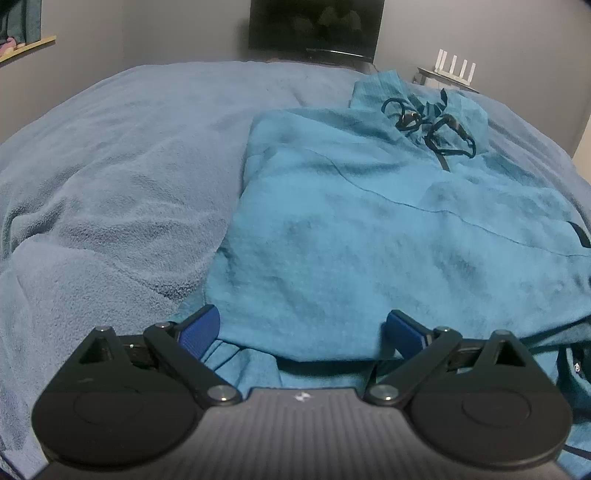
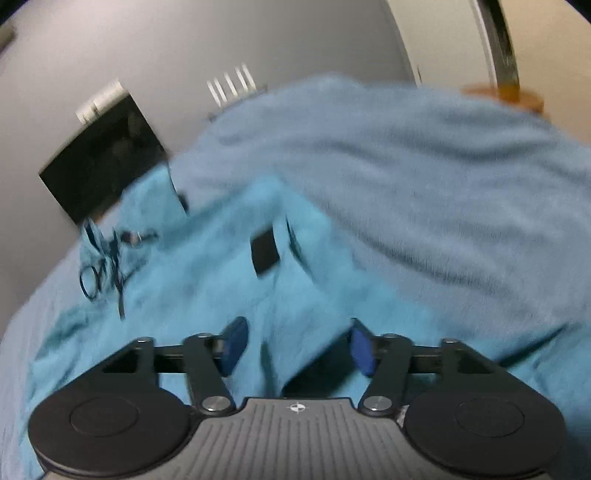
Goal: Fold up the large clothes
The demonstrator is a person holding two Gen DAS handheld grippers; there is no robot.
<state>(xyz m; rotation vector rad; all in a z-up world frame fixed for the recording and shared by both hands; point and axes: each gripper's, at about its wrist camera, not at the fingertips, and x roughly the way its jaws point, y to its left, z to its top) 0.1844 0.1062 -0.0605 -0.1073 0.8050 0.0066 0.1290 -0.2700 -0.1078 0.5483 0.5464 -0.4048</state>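
A teal hoodie [image 1: 369, 229] lies partly folded on a bed, its hood and dark drawstrings [image 1: 428, 125] at the far end. My left gripper [image 1: 301, 332] is open, its blue pads on either side of the hoodie's near folded edge, low over the cloth. In the right wrist view, which is blurred and tilted, the hoodie [image 2: 192, 288] lies below my right gripper [image 2: 295, 347], which is open with a fold of teal cloth between its pads. A black patch [image 2: 264, 253] and the drawstrings [image 2: 107, 266] show on the hoodie.
A light blue fleece blanket [image 1: 110, 192] covers the bed, also in the right wrist view [image 2: 424, 192]. A dark TV screen [image 1: 314, 26] stands at the far wall, with a white router [image 1: 454, 70] on a shelf to the right. A wooden shelf [image 1: 26, 48] is at far left.
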